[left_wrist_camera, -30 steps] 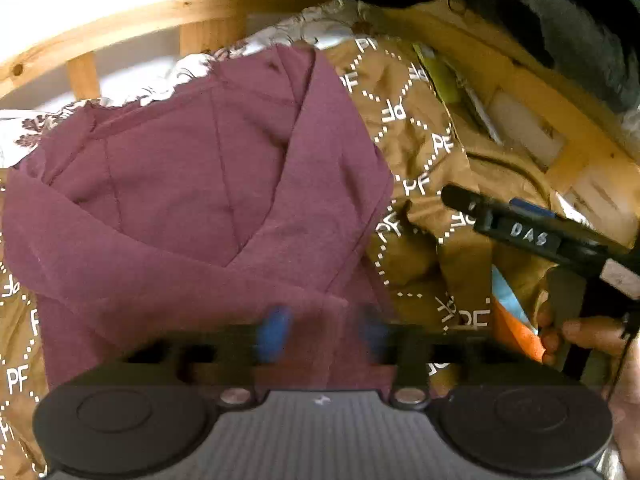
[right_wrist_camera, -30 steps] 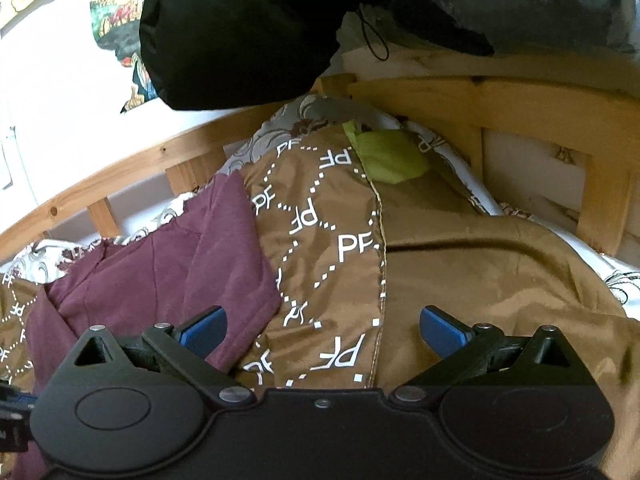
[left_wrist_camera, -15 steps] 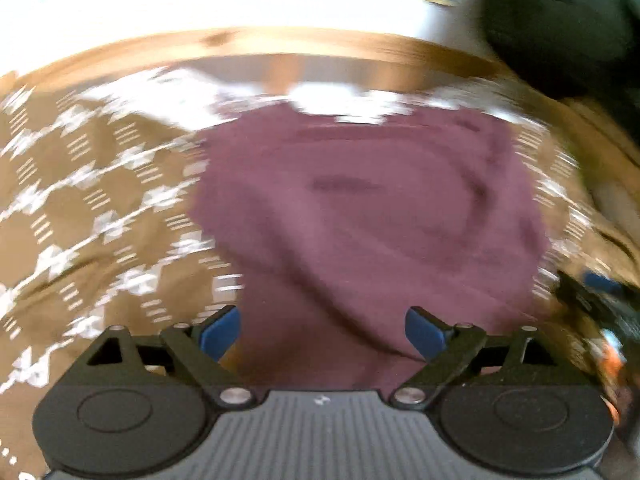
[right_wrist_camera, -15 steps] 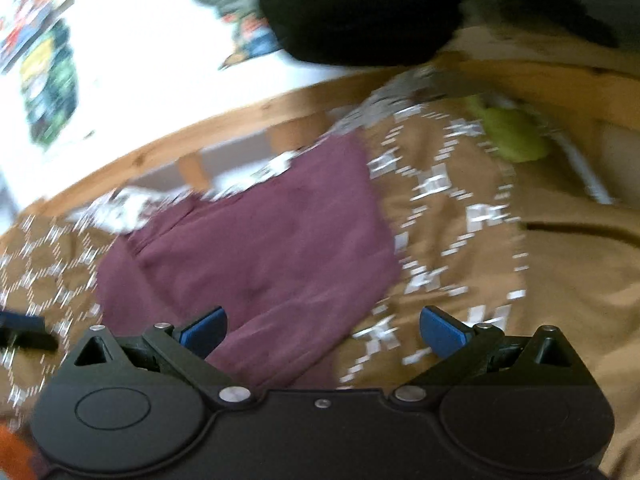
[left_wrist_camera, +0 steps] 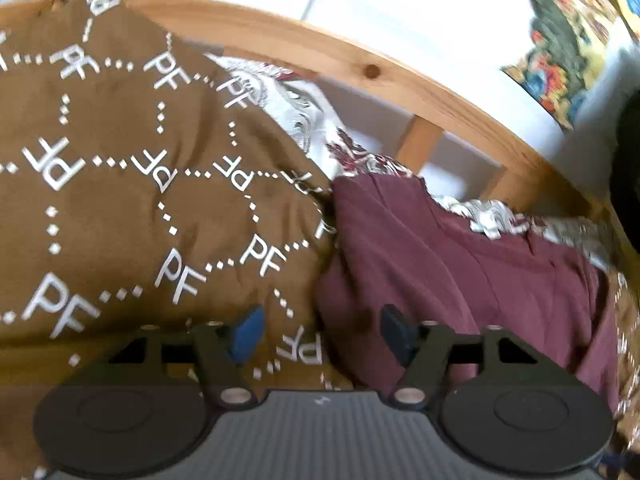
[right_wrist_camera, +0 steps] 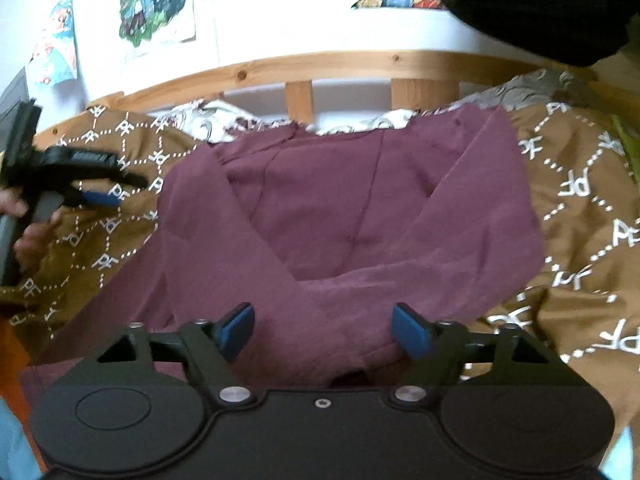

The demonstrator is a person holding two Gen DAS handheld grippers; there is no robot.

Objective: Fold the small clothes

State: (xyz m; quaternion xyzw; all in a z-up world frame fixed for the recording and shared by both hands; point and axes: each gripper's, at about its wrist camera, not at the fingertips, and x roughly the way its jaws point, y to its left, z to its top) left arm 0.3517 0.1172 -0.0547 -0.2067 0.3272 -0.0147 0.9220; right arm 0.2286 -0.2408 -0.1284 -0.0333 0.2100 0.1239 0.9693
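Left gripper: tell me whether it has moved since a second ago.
Yes. The left gripper swung left: the maroon garment, earlier centred ahead, now sits right, with the brown blanket filling the left.

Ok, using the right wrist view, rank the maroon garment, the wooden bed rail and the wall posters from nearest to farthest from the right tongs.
1. Maroon garment: right under and ahead of the right tongs, whose jaws are closing with nothing pinched yet.
2. Wooden bed rail: beyond the garment's far edge, running across the view.
3. Wall posters: on the white wall behind the rail, upper left.

Maroon garment (right_wrist_camera: 352,216), partly folded, on bedspread (right_wrist_camera: 580,208)
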